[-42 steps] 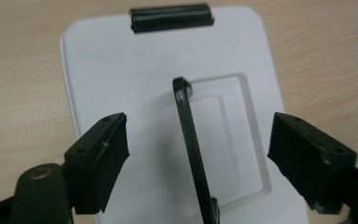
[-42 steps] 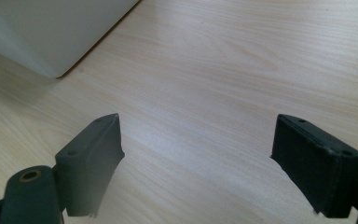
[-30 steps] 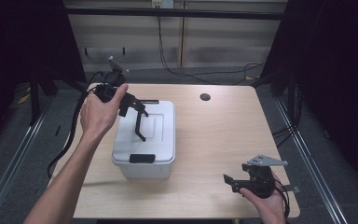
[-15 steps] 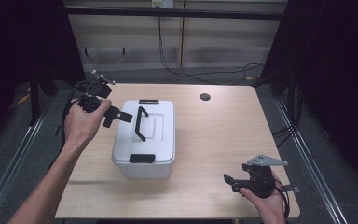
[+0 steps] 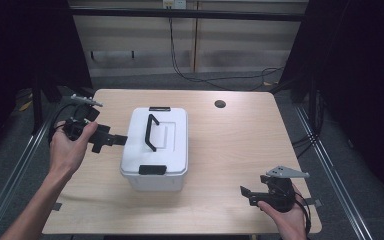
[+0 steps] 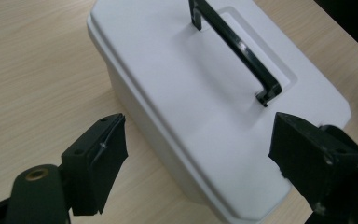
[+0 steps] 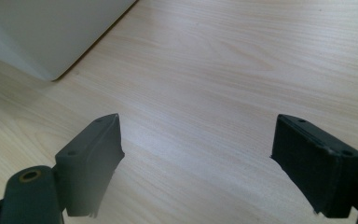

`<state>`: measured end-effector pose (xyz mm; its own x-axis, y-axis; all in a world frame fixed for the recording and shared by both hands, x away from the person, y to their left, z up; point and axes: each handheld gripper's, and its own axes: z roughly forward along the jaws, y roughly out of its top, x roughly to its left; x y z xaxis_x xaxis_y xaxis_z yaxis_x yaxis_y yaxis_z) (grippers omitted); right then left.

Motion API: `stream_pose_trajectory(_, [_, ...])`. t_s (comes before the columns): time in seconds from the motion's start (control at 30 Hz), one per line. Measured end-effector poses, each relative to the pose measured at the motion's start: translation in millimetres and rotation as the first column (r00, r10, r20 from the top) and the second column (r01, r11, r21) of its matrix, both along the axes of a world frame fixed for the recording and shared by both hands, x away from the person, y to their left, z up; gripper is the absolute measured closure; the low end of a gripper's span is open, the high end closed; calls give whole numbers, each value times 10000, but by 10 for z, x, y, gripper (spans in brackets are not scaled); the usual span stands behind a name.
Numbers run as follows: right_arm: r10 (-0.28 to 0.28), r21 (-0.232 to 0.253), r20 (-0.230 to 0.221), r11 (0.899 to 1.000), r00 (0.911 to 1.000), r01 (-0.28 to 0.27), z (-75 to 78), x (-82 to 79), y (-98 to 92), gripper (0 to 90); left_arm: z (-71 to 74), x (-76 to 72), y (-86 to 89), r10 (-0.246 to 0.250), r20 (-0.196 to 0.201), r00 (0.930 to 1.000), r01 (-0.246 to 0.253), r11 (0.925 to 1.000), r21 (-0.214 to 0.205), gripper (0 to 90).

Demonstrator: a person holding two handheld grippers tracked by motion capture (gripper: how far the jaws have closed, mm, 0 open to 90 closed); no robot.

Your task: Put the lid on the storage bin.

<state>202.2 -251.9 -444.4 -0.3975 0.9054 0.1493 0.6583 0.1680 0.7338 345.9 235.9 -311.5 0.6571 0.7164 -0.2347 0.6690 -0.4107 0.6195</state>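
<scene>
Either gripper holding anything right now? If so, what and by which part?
Nothing held. The left gripper is open beside the white box, clear of its black handle. The right gripper is open over bare table.

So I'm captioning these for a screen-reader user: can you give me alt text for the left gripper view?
A white plastic box with a black carry handle on its closed lid sits on a light wooden table, seen from close above one side. The left gripper is open, its two black fingers rising from the bottom edge, spread apart in front of the box without touching it.
</scene>
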Motion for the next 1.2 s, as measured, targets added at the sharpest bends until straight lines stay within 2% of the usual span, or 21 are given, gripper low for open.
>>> stream_pose_trajectory(0.03, [0, 0, 0, 10000, 10000, 0, 0, 0, 0, 154, -15, -12, 32, 29, -21, 10000, -29, 10000, -13, 186])
stream_pose_trajectory(0.1, [25, -10, 26, 10000, 10000, -25, 0, 1, 0, 155, -66, -36, 147, 62, -40, 10000, -63, 9995, -304, 186])
stream_pose_trajectory(0.17, [30, -16, 36, 10000, 10000, -30, -1, 1, 0, 155, -120, -49, 244, 328, -32, 9995, -329, 9990, -296, 186])
stream_pose_trajectory(0.23, [11, -10, 25, 10000, 10000, -11, -1, 3, -1, 154, -175, -73, 351, 366, -43, 9993, -368, 9977, -565, 186])
stream_pose_trajectory(0.33, [-13, -4, 17, 10000, 10000, 13, 0, 3, -1, 155, -240, -126, 442, 551, 137, 9984, -545, 9975, -449, 186])
stream_pose_trajectory(0.43, [-20, -8, 35, 10000, 10000, 20, 0, 3, 1, 154, -303, -189, 516, 744, 75, 9972, -740, 9964, -402, 186])
stream_pose_trajectory(0.47, [-13, -21, 38, 10000, 10000, 13, 0, 3, 1, 154, -327, -225, 550, 840, 169, 9963, -834, 9959, -358, 186])
stream_pose_trajectory(0.57, [-26, -43, 40, 10000, 10000, 26, 0, 2, 3, 154, -378, -286, 610, 982, 194, 9950, -969, 9936, -580, 179])
stream_pose_trajectory(0.73, [-55, -31, 56, 10000, 10000, 55, -1, 3, -1, 155, -501, -372, 679, 1143, 173, 9933, -1133, 9922, -523, 178])
stream_pose_trajectory(0.83, [-37, -48, 53, 10000, 10000, 38, 0, 3, 2, 154, -601, -399, 713, 1421, 45, 9898, -1415, 9880, -621, 178])
stream_pose_trajectory(0.93, [-58, -47, 70, 10000, 10000, 58, 0, 3, -1, 154, -712, -419, 762, 1626, -249, 9864, -1638, 9849, -570, 178])
stream_pose_trajectory(1.2, [-83, -88, 86, 9999, 9999, 84, -1, 1, -1, 154, -1055, -475, 849, 1940, -582, 9793, -1968, 9793, -471, 178])
